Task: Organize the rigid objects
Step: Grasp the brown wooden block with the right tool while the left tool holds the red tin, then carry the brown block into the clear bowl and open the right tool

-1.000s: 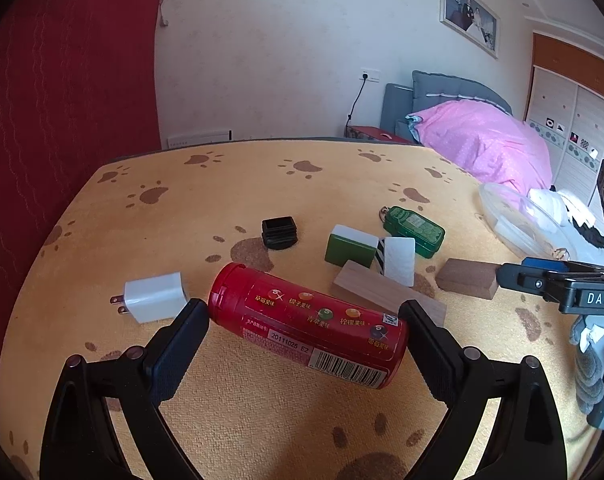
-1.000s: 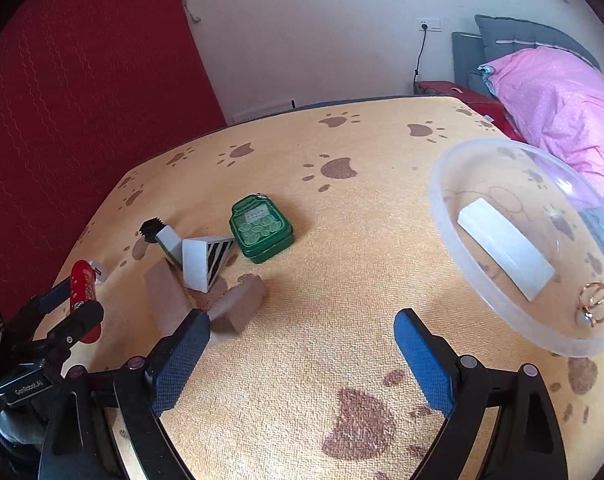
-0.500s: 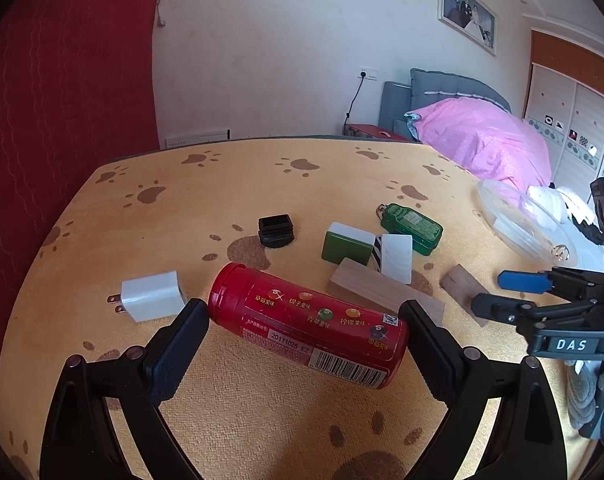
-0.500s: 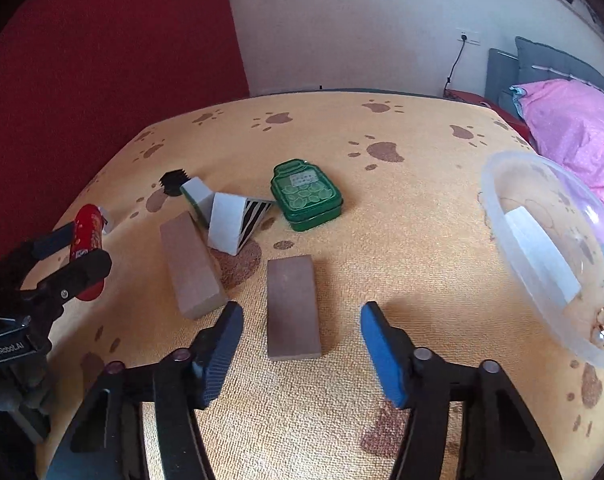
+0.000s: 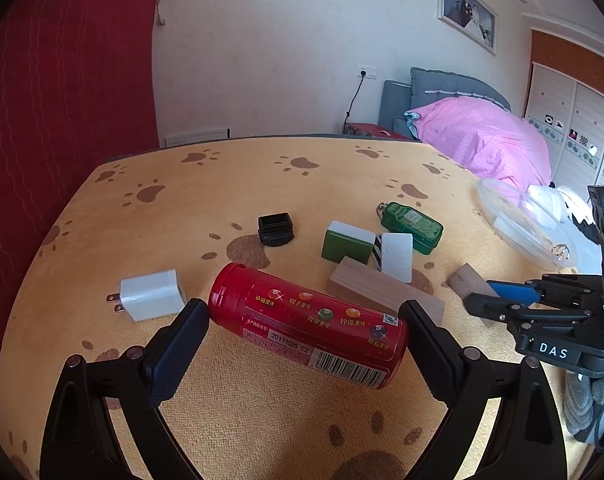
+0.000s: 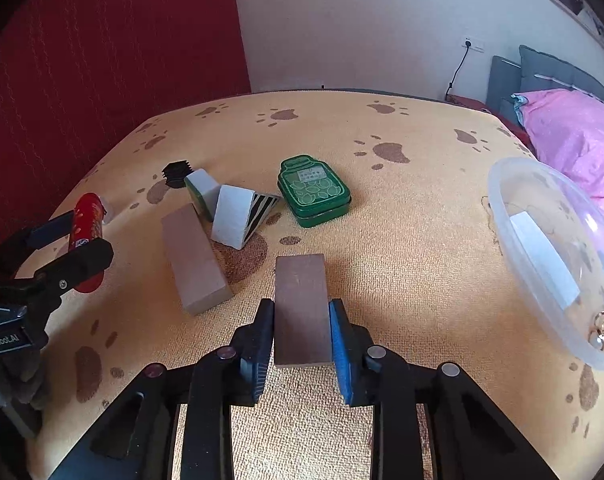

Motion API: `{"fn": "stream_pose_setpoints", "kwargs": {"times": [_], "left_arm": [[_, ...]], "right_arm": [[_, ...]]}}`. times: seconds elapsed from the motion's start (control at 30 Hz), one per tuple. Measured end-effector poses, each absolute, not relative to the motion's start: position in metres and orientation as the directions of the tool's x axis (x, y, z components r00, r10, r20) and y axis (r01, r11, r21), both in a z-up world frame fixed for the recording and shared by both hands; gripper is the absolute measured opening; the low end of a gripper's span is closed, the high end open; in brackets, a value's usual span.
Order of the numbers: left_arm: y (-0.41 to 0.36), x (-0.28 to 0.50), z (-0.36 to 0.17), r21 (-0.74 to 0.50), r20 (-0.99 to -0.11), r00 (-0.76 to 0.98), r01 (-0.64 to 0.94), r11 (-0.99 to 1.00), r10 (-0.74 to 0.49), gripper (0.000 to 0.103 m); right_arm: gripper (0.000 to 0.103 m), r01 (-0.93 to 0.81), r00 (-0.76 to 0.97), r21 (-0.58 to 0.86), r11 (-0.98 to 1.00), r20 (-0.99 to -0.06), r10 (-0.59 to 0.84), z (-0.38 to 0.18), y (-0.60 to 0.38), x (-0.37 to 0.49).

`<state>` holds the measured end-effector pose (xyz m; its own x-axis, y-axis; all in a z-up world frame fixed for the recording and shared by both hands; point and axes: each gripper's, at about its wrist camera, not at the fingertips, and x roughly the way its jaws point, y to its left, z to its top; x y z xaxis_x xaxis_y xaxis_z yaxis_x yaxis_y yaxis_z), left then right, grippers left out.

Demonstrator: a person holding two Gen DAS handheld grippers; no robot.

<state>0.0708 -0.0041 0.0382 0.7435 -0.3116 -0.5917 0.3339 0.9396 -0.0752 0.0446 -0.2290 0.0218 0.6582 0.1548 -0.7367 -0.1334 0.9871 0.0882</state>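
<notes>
My left gripper (image 5: pixel 302 322) is shut on a red candy canister (image 5: pixel 310 320), gripping it end to end and holding it crosswise just above the yellow paw-print cloth (image 5: pixel 222 200). The right wrist view shows that canister (image 6: pixel 87 236) at the far left in the left gripper (image 6: pixel 68 246). My right gripper (image 6: pixel 302 320) is shut on the near half of a dark brown wooden block (image 6: pixel 300 300) lying on the cloth, its pads pressing the long sides. In the left wrist view the right gripper (image 5: pixel 498 300) and the dark block (image 5: pixel 466 280) are at the right edge.
A light wooden block (image 6: pixel 194 260), a white striped block (image 6: pixel 238 216), a green-and-white tile (image 6: pixel 202 192), a black cap (image 6: pixel 176 172) and a green tin (image 6: pixel 314 190) lie mid-table. A white charger (image 5: pixel 150 296) sits left. A clear bowl (image 6: pixel 498 200) holds a white bar and a ring.
The right gripper swung left over the dark block and went from wide open to shut on it. The left gripper and red canister stayed put.
</notes>
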Motion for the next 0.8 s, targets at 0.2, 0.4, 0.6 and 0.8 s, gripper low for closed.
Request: {"fn": "stream_pose_setpoints", "kwargs": {"times": [0.2, 0.4, 0.6, 0.8], "left_arm": [[-0.007, 0.068, 0.036, -0.064, -0.595, 0.747, 0.325, 0.944, -0.297, 0.096], [-0.011, 0.062, 0.036, -0.072, -0.602, 0.742, 0.317, 0.946, -0.294, 0.096], [-0.018, 0.052, 0.035, -0.089, -0.612, 0.733, 0.311, 0.946, -0.298, 0.096], [-0.036, 0.043, 0.035, -0.088, -0.623, 0.716, 0.334, 0.938, -0.314, 0.096]], "right_arm": [[0.029, -0.119, 0.682, 0.131, 0.984, -0.710, 0.177, 0.034, -0.242, 0.034], [0.029, -0.085, 0.702, 0.168, 0.982, -0.689, 0.179, 0.040, -0.262, 0.028], [0.029, -0.039, 0.722, 0.191, 0.981, -0.674, 0.160, 0.044, -0.287, 0.023], [0.029, 0.020, 0.751, 0.203, 0.979, -0.650, 0.119, 0.053, -0.319, 0.019]]}}
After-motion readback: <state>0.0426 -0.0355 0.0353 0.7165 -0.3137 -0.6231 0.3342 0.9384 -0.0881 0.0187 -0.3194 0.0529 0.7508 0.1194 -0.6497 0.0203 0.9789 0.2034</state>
